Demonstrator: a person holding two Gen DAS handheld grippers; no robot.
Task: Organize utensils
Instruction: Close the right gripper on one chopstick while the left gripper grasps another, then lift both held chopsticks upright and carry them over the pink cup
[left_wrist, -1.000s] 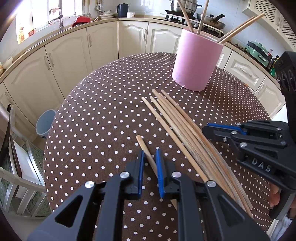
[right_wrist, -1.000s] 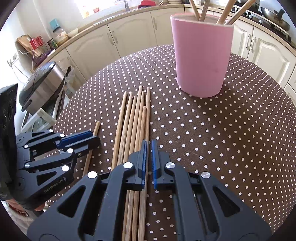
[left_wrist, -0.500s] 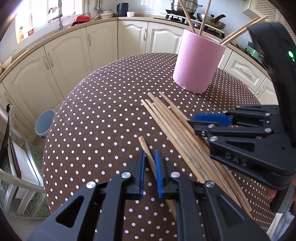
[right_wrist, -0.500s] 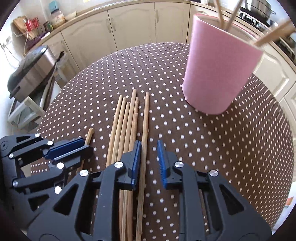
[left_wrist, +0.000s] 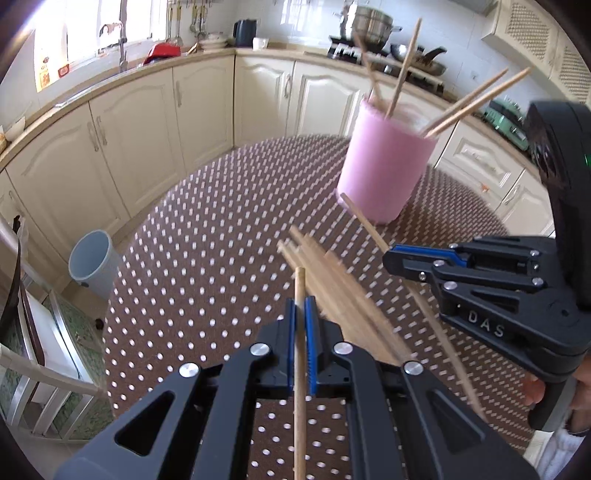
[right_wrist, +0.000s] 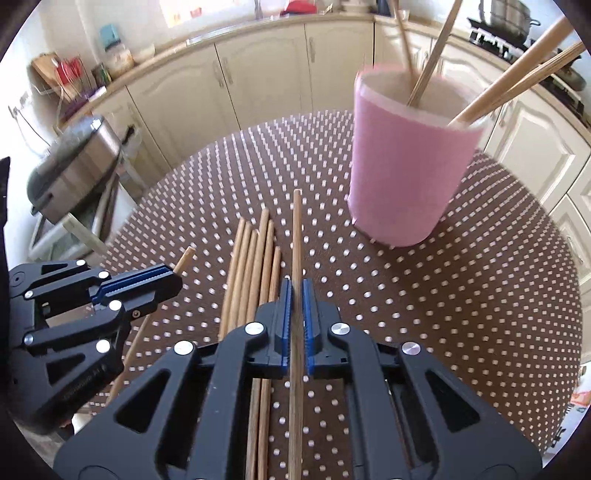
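Gripping one chopstick each: left gripper (left_wrist: 301, 321), right gripper (right_wrist: 295, 295); four in pink cup (right_wrist: 402, 166).

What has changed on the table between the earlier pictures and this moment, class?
The left gripper has closed on one chopstick and raised it. The right gripper, whose jaws briefly opened and closed again, now clamps another chopstick lifted from the bundle. The pink holder and its sticks stayed put.
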